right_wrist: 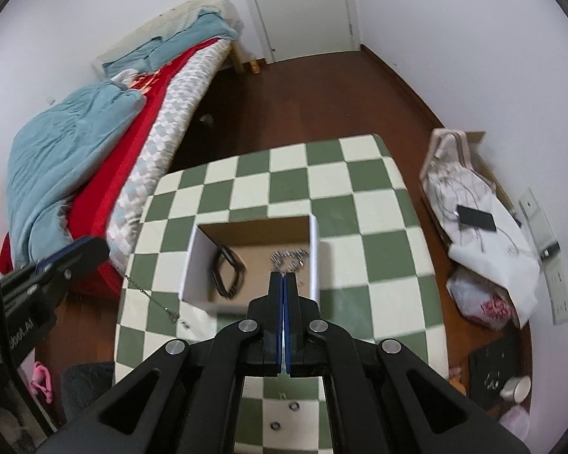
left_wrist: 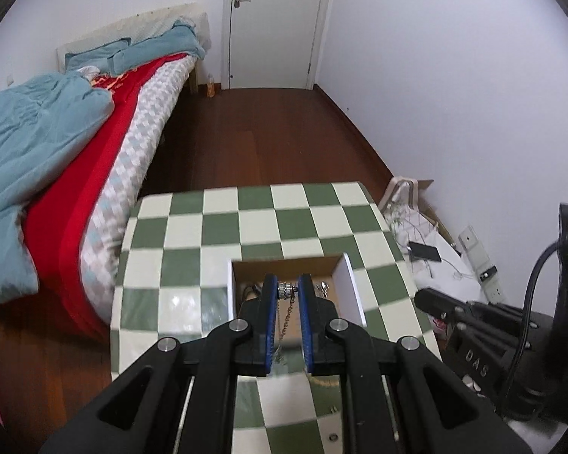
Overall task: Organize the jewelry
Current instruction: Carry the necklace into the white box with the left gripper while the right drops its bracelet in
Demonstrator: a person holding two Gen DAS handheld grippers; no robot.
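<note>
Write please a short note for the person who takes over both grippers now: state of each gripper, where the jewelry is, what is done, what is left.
Left gripper: shut on a silver chain, which hangs from its fingertips in front of the box.
Right gripper: shut, empty, at the near edge of the box.
Cardboard box on the checkered table: holds a dark bangle at left and a silver beaded piece at right.
Left to do: lower the chain into the box; two small rings lie on the table near you.

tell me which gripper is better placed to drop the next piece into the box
Left. The left gripper already pinches a silver chain beside the open box; the right gripper is shut on nothing.
</note>
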